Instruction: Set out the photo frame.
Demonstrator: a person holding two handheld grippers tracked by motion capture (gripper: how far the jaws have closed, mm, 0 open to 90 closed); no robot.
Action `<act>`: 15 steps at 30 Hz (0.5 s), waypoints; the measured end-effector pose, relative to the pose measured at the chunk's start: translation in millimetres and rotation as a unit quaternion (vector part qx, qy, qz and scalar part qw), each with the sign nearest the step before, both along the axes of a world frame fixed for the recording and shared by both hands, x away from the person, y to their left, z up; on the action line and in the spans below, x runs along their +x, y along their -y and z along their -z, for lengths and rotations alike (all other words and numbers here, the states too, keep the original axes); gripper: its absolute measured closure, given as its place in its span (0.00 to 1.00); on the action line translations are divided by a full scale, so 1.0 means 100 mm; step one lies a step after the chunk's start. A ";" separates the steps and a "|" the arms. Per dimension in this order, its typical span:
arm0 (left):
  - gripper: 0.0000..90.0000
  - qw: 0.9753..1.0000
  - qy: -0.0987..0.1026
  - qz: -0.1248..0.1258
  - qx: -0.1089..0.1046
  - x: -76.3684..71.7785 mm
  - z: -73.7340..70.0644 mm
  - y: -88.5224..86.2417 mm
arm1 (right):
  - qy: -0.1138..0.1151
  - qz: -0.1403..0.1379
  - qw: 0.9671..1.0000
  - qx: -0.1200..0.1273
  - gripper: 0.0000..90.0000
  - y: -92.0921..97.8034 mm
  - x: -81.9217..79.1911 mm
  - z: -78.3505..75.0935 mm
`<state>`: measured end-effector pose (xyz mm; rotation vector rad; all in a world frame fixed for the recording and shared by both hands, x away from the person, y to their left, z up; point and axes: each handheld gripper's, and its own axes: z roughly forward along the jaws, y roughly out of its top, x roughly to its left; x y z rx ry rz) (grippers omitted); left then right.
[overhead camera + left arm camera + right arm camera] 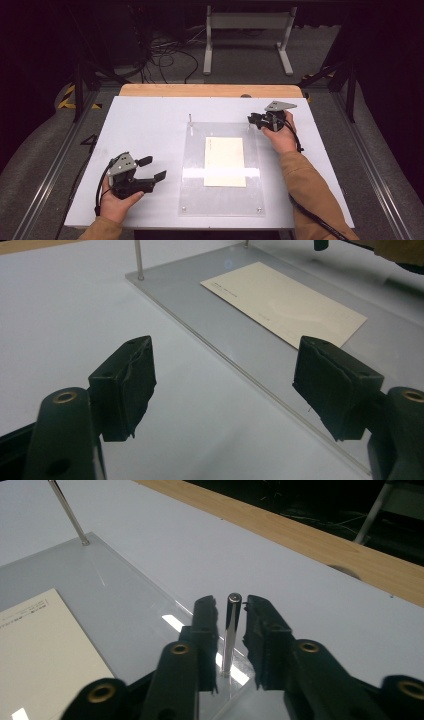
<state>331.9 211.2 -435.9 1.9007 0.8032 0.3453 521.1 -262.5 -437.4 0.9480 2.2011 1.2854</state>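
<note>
- A metal pin is seen standing upright at the far right corner of a clear plate, on the white board.
- The pin is flanked closely by the jaws of the right gripper; narrow gaps are left on both sides, so it is not gripped.
- A second pin is fixed at the plate's far left corner, well apart from the first.
- A cream card is laid flat at the plate's middle; a line of small print is carried along one edge, too blurred to be read.
- The left gripper is held with jaws wide apart, nothing between them, just off the plate's left edge near its near end.
- A wooden strip is seen beyond the board's far edge.
</note>
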 end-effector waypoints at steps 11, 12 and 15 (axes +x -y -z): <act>0.29 1.000 -0.016 -0.001 0.009 -0.14 0.06 0.00 | -0.009 0.020 1.000 0.019 0.95 -0.01 0.01 0.03; 0.29 1.000 -0.015 0.001 0.013 -0.14 0.06 0.00 | -0.011 0.023 0.999 0.023 0.95 -0.01 0.01 0.03; 0.29 1.000 -0.013 0.004 0.017 -0.15 0.07 0.02 | -0.018 0.029 0.999 0.027 0.95 -0.01 0.02 0.03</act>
